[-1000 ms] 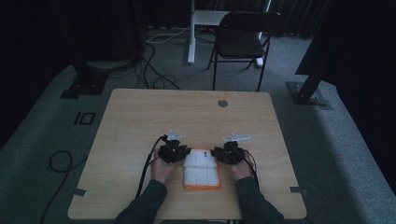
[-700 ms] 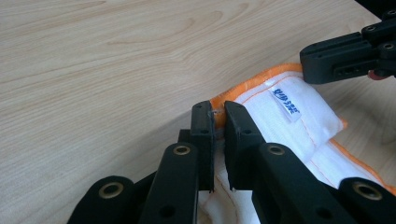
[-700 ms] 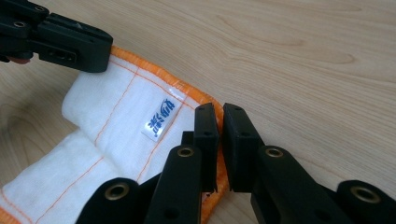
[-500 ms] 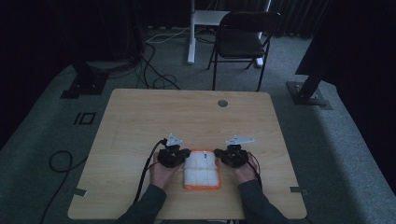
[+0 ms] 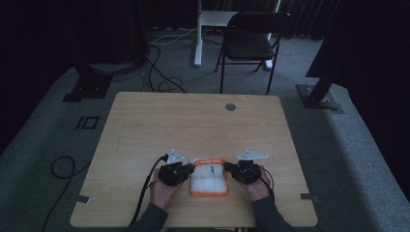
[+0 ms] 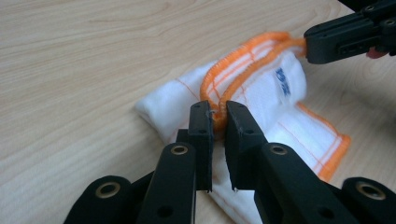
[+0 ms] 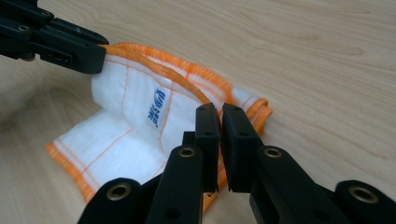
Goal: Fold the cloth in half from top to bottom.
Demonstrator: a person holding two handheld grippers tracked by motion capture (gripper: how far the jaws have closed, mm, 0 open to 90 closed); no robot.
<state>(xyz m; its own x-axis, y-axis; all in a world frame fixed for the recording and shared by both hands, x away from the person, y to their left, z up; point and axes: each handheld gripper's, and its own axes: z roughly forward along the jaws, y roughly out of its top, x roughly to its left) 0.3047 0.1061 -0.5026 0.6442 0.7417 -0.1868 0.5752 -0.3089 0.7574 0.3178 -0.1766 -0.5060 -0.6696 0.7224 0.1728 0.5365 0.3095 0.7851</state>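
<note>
A white cloth (image 5: 209, 178) with orange hems lies near the table's front edge. My left gripper (image 5: 192, 170) is on its left, my right gripper (image 5: 227, 169) on its right. In the left gripper view, the left gripper (image 6: 219, 113) pinches the raised orange hem of the cloth (image 6: 271, 88); its jaws closed and have just eased slightly, with the hem still between them. In the right gripper view, the right gripper (image 7: 220, 114) has just been closing and is shut on the hem of the cloth (image 7: 135, 107). The pinched edge arches up above the flat lower layer.
The wooden table (image 5: 193, 121) has a round cable hole (image 5: 230, 106) at its far side. A black folding chair (image 5: 251, 41) and stand bases sit on the carpet beyond. Cables trail off the table's front left.
Both grippers closed on the cloth's far edge and moved toward the person. That edge now stands lifted above the rest of the cloth.
</note>
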